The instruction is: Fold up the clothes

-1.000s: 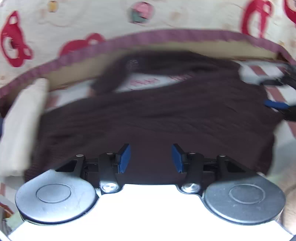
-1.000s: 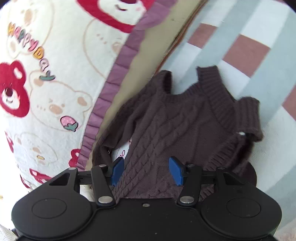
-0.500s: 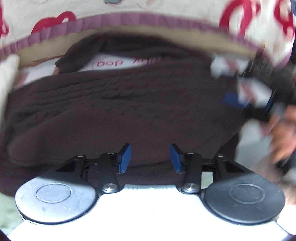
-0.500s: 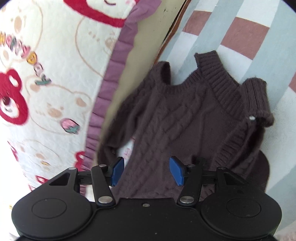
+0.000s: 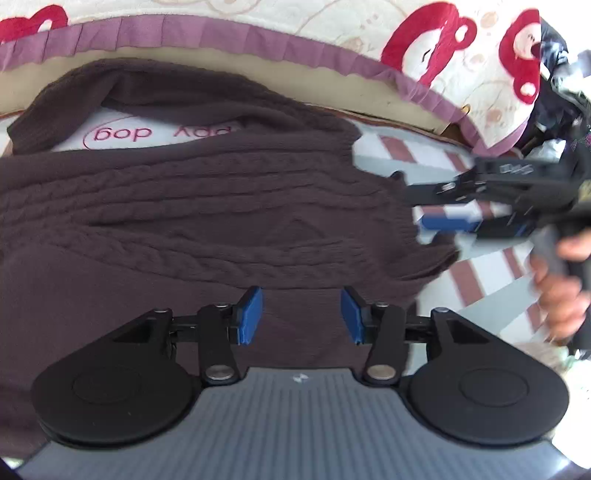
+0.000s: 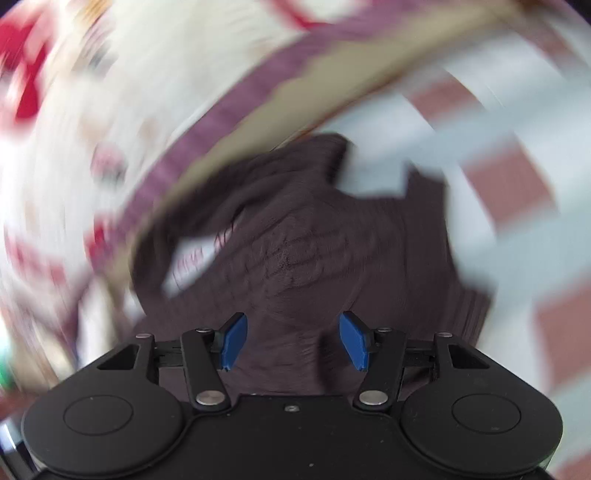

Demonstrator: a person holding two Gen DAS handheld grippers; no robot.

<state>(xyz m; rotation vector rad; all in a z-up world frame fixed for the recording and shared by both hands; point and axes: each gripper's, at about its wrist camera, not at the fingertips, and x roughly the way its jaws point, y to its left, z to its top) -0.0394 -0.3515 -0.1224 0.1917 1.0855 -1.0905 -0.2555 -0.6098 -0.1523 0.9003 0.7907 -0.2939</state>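
Note:
A dark brown cable-knit sweater lies flat on a striped bed sheet. My left gripper is open and empty, hovering over the sweater's near side. My right gripper is open and empty over the sweater; its view is heavily blurred by motion. In the left wrist view the right gripper reaches in from the right toward the sweater's right edge, a blue pad close to the knit.
A cream blanket with red bears and a purple ruffle lies along the far side. A white item printed "dog" shows through the sweater's sleeve loop. A hand holds the right gripper.
The left gripper has moved closer over the sweater and shifted right. The right gripper has swung fast, rotating its view, and now sits at the sweater's right edge. Both stay open.

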